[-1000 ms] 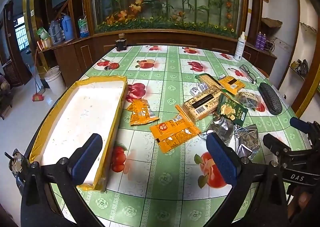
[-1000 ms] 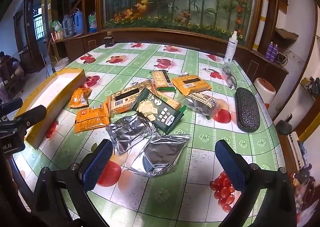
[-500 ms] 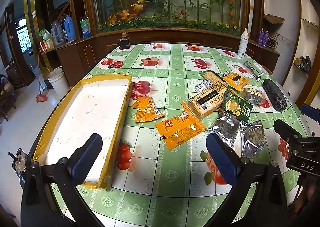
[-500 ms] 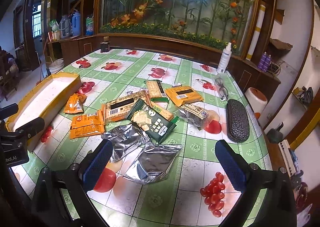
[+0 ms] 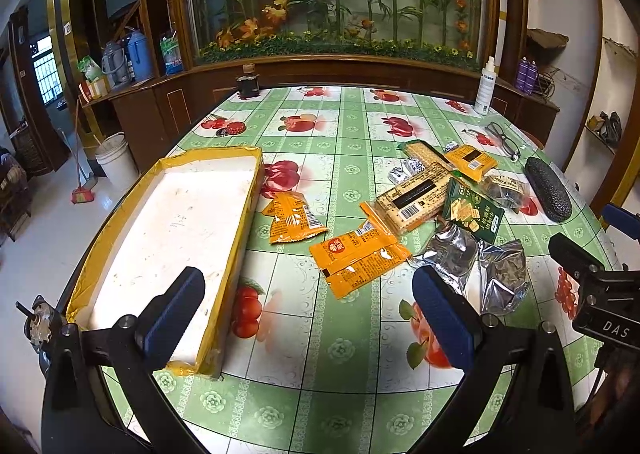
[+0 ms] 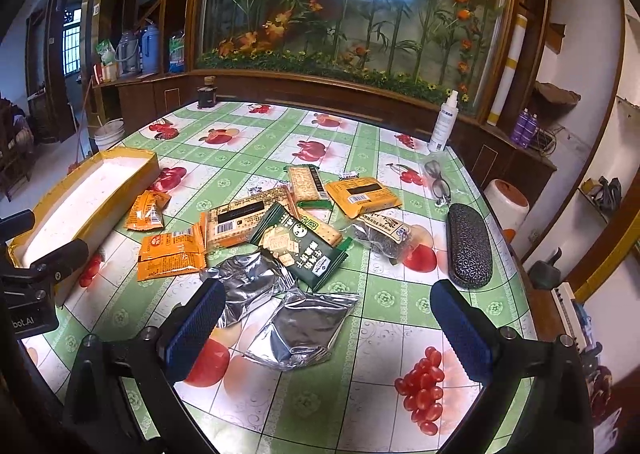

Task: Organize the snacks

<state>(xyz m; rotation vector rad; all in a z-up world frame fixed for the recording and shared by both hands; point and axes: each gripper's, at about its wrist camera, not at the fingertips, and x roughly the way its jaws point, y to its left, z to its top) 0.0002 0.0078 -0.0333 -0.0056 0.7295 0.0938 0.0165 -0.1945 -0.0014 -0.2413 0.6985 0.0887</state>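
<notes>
A pile of snack packets lies mid-table: orange packets [image 5: 358,256] [image 6: 172,254], a small orange pouch [image 5: 290,216] [image 6: 147,210], a cracker pack [image 5: 416,200] [image 6: 240,220], a dark green packet [image 5: 474,214] [image 6: 304,250] and silver foil bags [image 5: 502,274] [image 6: 304,324]. A long white tray with yellow taped rim [image 5: 240,214] [image 6: 86,220] sits at the left, with nothing in it. My left gripper [image 5: 308,318] hovers open over the near table beside the tray. My right gripper [image 6: 324,334] hangs open above the foil bags, holding nothing.
A black glasses case [image 6: 468,246] and spectacles [image 6: 438,184] lie at the right edge. A white spray bottle [image 6: 442,124] and a dark jar [image 6: 206,92] stand at the far rim. The tablecloth [image 5: 344,354] is green with fruit prints. A bucket [image 5: 116,160] stands on the floor.
Both grippers have drawn back and risen a little, so the table looks farther away. No packet has moved and both stay open.
</notes>
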